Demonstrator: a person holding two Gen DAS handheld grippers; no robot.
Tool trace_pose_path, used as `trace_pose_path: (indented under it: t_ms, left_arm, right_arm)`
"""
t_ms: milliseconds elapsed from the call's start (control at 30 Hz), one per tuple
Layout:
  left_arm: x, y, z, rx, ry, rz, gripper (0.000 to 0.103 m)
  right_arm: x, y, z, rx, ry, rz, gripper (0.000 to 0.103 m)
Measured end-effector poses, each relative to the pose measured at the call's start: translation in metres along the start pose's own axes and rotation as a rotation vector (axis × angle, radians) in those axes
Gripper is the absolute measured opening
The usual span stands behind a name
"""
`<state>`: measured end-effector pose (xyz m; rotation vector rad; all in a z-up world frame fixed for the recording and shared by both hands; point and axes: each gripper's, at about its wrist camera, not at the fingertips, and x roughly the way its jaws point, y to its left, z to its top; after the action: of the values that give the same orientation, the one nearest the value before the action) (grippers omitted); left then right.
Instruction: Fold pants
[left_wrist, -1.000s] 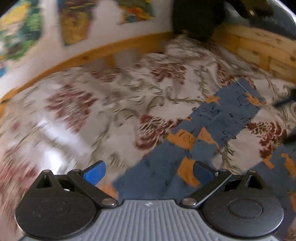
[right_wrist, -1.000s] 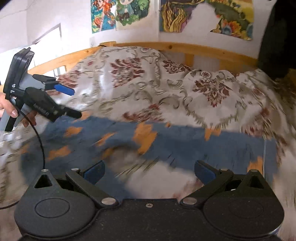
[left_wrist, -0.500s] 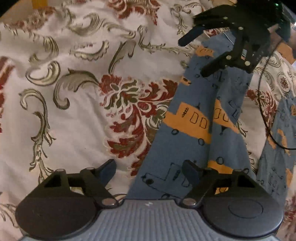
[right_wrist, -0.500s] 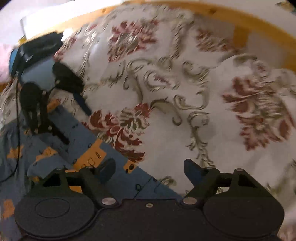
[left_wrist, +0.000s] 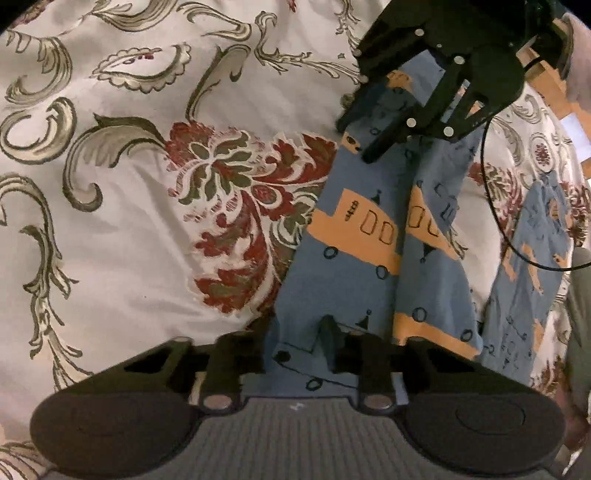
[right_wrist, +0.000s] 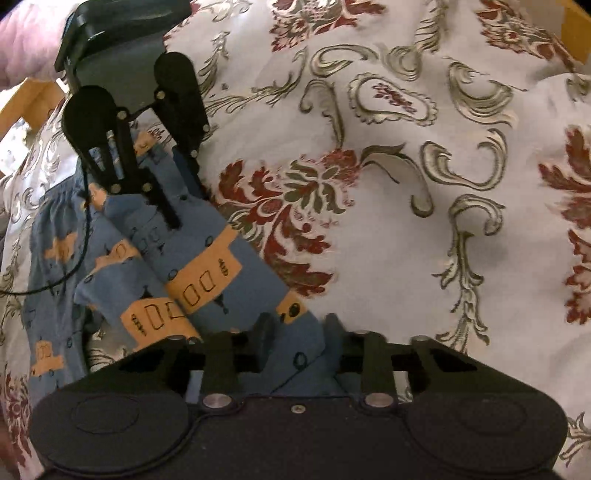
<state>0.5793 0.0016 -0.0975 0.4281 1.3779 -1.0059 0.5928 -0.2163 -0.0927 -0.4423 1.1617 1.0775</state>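
Observation:
Blue pants (left_wrist: 362, 229) with orange bus prints lie on the bed, one leg stretched as a long strip, the rest bunched beside it. My left gripper (left_wrist: 293, 332) is down at the near end of that strip, its fingers drawn in on a ridge of the cloth. At the far end the right gripper (left_wrist: 356, 142) presses into the fabric. In the right wrist view the pants (right_wrist: 207, 266) run from my right gripper (right_wrist: 297, 328), shut on a raised fold, up to the left gripper (right_wrist: 184, 203) at the other end.
A cream bedspread (left_wrist: 129, 240) with red flowers and grey scrolls covers the bed and fills most of both views (right_wrist: 424, 221). A wooden bed frame (left_wrist: 546, 74) shows at the edge. A black cable (left_wrist: 495, 206) hangs over the cloth. A pink sleeve (right_wrist: 26, 48) is at the top left.
Both grippers have dropped from above the bed onto the two ends of the pants leg. Their fingers, wide apart half a second ago, have closed in on the cloth.

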Motion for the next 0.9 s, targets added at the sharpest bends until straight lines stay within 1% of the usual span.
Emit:
trace_pose_path:
  t_ms: [33, 67, 100, 133, 167, 233, 300, 333, 400, 467, 567, 667, 733, 767, 800, 833, 867, 900]
  left_arm:
    - [0.002, 0.0, 0.0, -0.012, -0.007, 0.019, 0.011]
    - [0.001, 0.0, 0.0, -0.037, -0.014, 0.034, 0.005]
    - [-0.001, 0.0, 0.0, -0.06, -0.023, 0.044, 0.004]
    - [-0.004, -0.004, -0.001, -0.072, -0.04, 0.078, 0.003]
    - [-0.007, -0.01, -0.002, -0.073, -0.058, 0.11, 0.003]
    - [-0.011, -0.022, -0.005, -0.077, -0.083, 0.164, 0.002]
    - [-0.013, -0.028, -0.007, -0.14, -0.098, 0.225, 0.002]
    - [-0.014, -0.03, -0.009, -0.167, -0.106, 0.244, 0.002]
    - [-0.021, -0.033, -0.01, -0.191, -0.137, 0.282, 0.002]
    - [-0.033, -0.037, -0.011, -0.193, -0.183, 0.338, 0.002]
    - [-0.047, -0.045, -0.008, -0.158, -0.252, 0.446, 0.002]
    - [-0.05, -0.041, 0.0, -0.153, -0.265, 0.516, 0.002]
    - [-0.038, -0.033, 0.007, -0.159, -0.252, 0.53, 0.002]
    - [-0.032, -0.028, 0.009, -0.162, -0.24, 0.522, 0.002]
    - [-0.026, -0.022, 0.01, -0.167, -0.228, 0.503, 0.002]
    - [-0.02, -0.018, 0.009, -0.178, -0.232, 0.491, 0.003]
    - [-0.02, -0.013, 0.006, -0.193, -0.245, 0.465, 0.009]
    - [-0.024, -0.009, 0.002, -0.208, -0.261, 0.43, 0.013]
  right_arm:
    - [0.0, 0.002, 0.0, -0.017, 0.006, -0.008, 0.022]
    - [-0.001, 0.004, 0.0, -0.03, 0.008, -0.02, 0.016]
    - [-0.002, 0.005, 0.001, -0.04, 0.009, -0.033, 0.011]
    - [-0.003, 0.008, 0.001, -0.053, 0.008, -0.051, 0.008]
    - [-0.005, 0.013, 0.002, -0.07, 0.002, -0.075, 0.003]
    - [-0.008, 0.02, 0.001, -0.092, -0.012, -0.111, 0.002]
    - [-0.01, 0.027, 0.0, -0.108, -0.032, -0.158, 0.002]
    - [-0.012, 0.029, 0.0, -0.105, -0.047, -0.18, 0.002]
    - [-0.015, 0.034, 0.0, -0.1, -0.074, -0.228, 0.001]
    - [-0.018, 0.038, 0.002, -0.108, -0.098, -0.287, 0.001]
    - [-0.024, 0.038, 0.01, -0.096, -0.132, -0.367, 0.001]
    - [-0.022, 0.032, 0.021, -0.092, -0.148, -0.434, 0.001]
    - [-0.013, 0.025, 0.028, -0.095, -0.138, -0.463, 0.001]
    - [-0.005, 0.021, 0.031, -0.102, -0.117, -0.476, 0.001]
    - [0.003, 0.018, 0.032, -0.103, -0.096, -0.474, 0.002]
    - [0.012, 0.014, 0.033, -0.093, -0.072, -0.457, 0.003]
    - [0.017, 0.013, 0.032, -0.087, -0.062, -0.459, 0.006]
    - [0.018, 0.013, 0.031, -0.084, -0.062, -0.461, 0.015]
